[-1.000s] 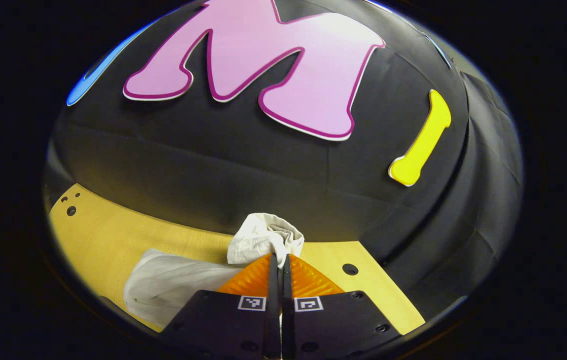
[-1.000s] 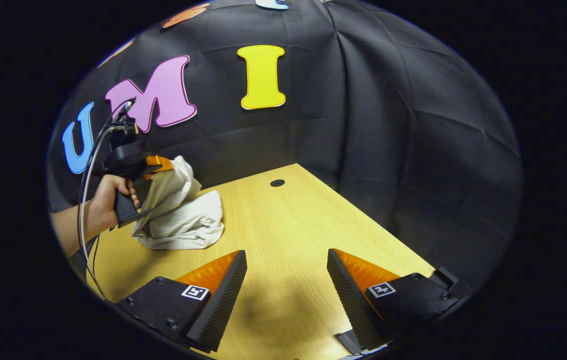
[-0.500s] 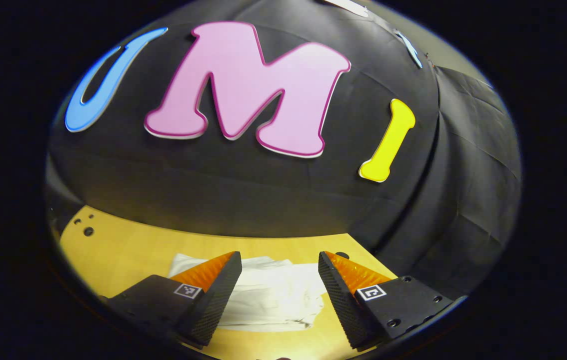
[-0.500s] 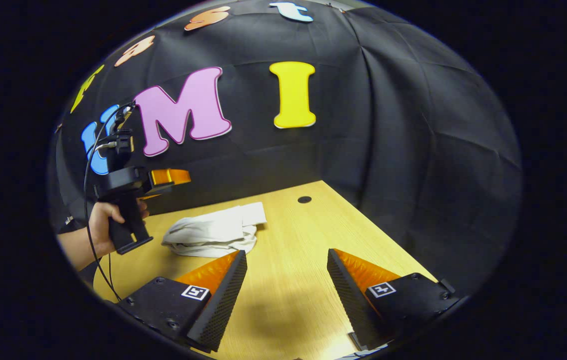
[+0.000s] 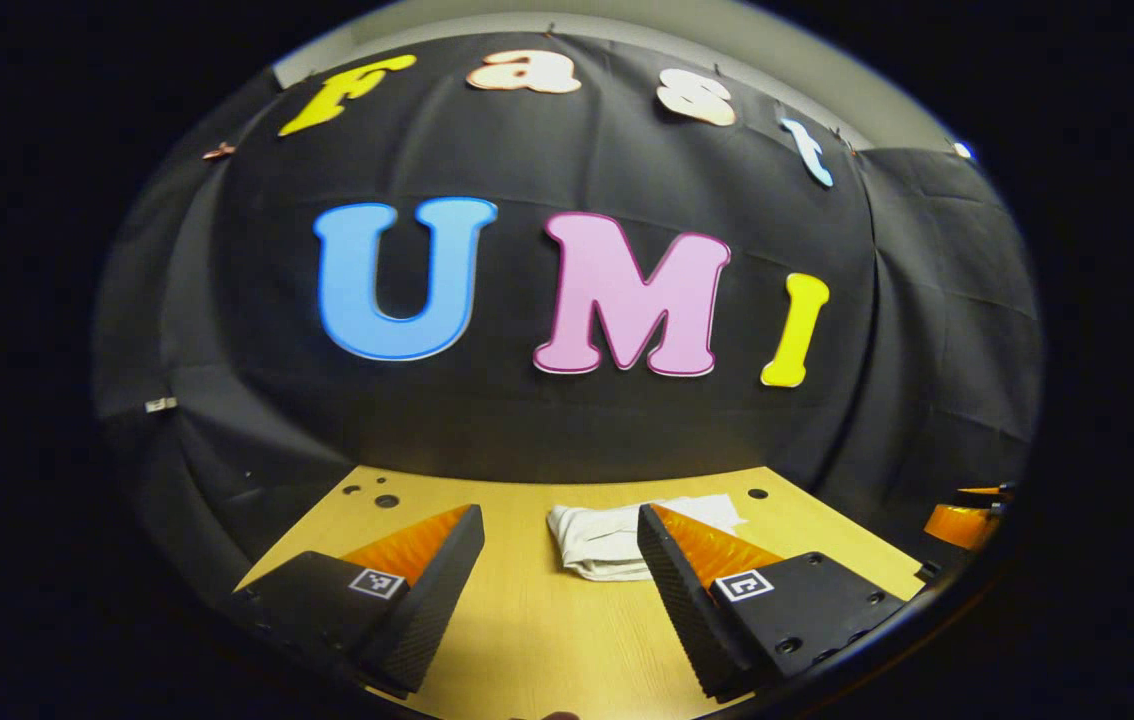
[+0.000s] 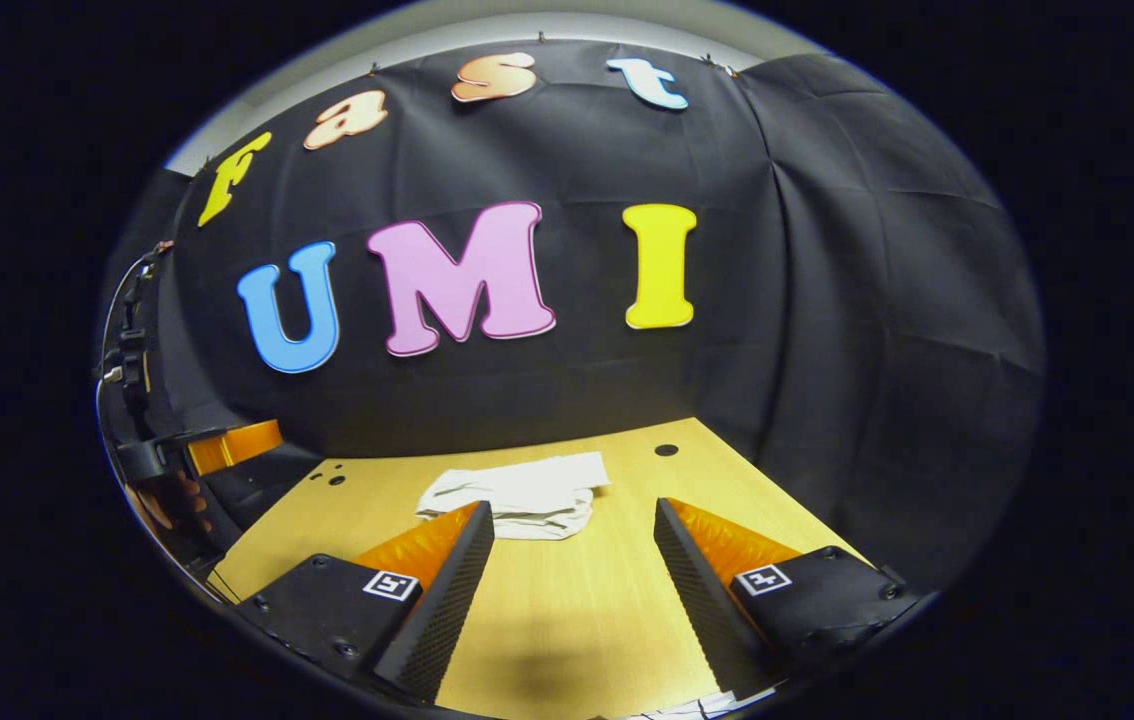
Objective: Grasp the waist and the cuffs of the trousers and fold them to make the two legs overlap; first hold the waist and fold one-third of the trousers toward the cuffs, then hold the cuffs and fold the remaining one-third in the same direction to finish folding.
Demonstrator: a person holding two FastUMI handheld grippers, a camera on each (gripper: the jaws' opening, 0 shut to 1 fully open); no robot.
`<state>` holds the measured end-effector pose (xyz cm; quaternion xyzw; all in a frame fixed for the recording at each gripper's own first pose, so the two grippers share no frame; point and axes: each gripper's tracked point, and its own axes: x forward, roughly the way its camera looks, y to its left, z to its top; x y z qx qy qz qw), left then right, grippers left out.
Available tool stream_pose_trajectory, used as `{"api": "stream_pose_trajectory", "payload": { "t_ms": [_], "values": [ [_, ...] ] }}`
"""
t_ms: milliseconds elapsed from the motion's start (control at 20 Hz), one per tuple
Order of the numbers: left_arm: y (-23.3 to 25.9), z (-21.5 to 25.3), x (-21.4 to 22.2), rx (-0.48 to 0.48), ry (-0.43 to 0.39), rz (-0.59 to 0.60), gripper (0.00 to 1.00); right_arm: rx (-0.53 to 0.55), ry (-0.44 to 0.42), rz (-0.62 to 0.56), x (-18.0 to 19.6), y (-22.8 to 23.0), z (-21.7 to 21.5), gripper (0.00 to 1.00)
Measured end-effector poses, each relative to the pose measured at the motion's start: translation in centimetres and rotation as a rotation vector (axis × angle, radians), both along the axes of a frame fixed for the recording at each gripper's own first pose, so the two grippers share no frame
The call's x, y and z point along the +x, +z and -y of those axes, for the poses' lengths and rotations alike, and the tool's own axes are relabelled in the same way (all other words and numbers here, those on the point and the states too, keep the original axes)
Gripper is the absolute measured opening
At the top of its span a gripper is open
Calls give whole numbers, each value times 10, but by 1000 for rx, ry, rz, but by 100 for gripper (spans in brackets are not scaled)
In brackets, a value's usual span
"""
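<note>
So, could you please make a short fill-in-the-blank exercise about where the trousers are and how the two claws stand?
1. The folded white trousers lie on the wooden ____.
2. The left claw is ____, its fingers spread apart.
3. The right claw holds ____ between its fingers.
4. Neither claw ____ the trousers.

Missing words: table; open; nothing; touches

**What is hidden or cut off**

In the left gripper view, one finger (image 5: 672, 560) covers the trousers' (image 5: 607, 535) right part. In the right gripper view, a finger (image 6: 457, 550) hides their near-left corner, and the left gripper (image 6: 227, 445) and its hand (image 6: 162, 500) are cut at the edge.
</note>
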<state>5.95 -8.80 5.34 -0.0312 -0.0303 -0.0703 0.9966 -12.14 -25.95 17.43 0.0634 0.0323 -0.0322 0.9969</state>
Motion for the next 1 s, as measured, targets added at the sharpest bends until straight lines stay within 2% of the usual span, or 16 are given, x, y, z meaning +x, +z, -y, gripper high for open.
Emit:
{"api": "stream_pose_trajectory", "payload": {
  "t_ms": [100, 250, 350, 450, 550, 650, 1000],
  "values": [
    [-33, -29, -41, -19, 33, -33, 97, 13, 13, -12, -22, -7, -22, 99],
    [-72, -51, -89, 7, 47, -94, 97, 46, 42, 5, -51, -1, -49, 99],
    [-87, -66, -110, 20, 53, -136, 97, 11, 47, -2, -68, -5, -56, 98],
    [-97, -71, -132, -11, 48, -162, 97, -10, 46, -4, -84, -9, -63, 99],
    [-111, -73, -147, -17, 44, -169, 97, -24, 36, -20, -99, -17, -66, 99],
    [-123, -74, -158, 41, 49, -180, 97, -36, 40, -55, -115, -28, -74, 99],
    [-139, -44, -174, 46, -63, -218, 97, -2, 38, -131, -135, -57, -84, 99]
  ]
}}
